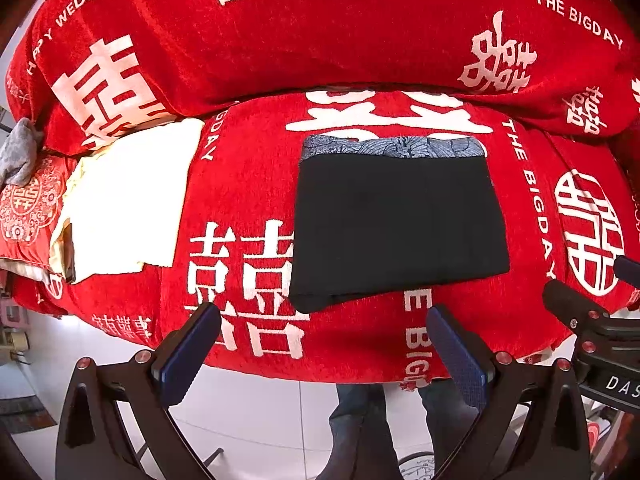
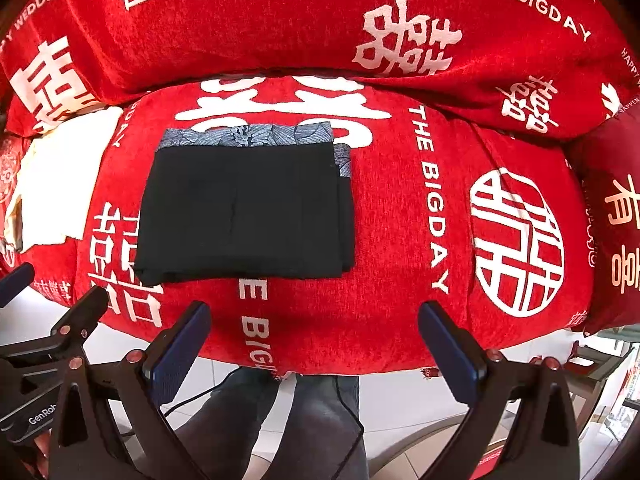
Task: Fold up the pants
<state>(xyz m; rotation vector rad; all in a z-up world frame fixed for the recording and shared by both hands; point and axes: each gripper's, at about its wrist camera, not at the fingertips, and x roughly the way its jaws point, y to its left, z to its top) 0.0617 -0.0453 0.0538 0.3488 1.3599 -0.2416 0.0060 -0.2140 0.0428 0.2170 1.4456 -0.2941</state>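
both tongs held wide apart, gripping nothing, hovering off the near edge of the sofa seat. left gripper [image 1: 324,340] with blue pads [image 1: 190,354] spread, over white floor tile [image 1: 248,412]; right gripper [image 2: 314,338] spread the same way, just beside it, each showing at the edge of the other's view. below them, a person's legs [image 2: 320,412] in grey jeans, with a black cable across them. ahead, not touching either tool: pants [image 2: 244,212], black, folded into a flat rectangle, lying on the red cover [image 2: 400,240] of the seat, blue patterned waistband [image 2: 248,136] toward the backrest. left of the pants and apart from them, a white cloth [image 1: 128,200] on the same seat. behind, a red backrest [image 1: 320,40] printed with white characters and "the bigday".
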